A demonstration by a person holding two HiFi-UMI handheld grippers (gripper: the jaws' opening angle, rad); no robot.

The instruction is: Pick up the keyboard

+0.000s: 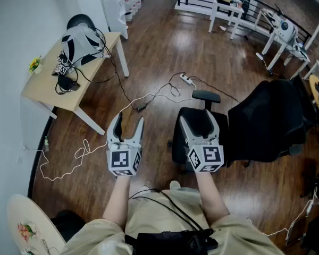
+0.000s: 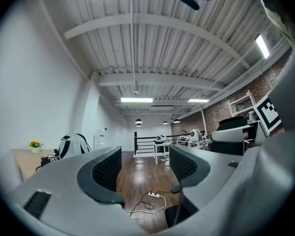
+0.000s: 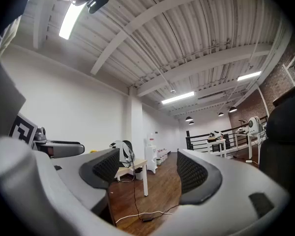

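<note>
Left gripper (image 1: 128, 124) and right gripper (image 1: 198, 124) gape wide and empty, right of the desk (image 1: 42, 86). No keyboard is visible; presumably light and stiff, best gripped by its long edges.

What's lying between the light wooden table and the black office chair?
In the head view: dark wood floor crossed by a white cable and a black cable, with a white power strip farther back.

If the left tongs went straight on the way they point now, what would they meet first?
Nothing near: the open, empty left tongs point level over the brown wooden floor. The way looks free until the distant black metal railing and small white table, though depth is hard to judge.
</note>
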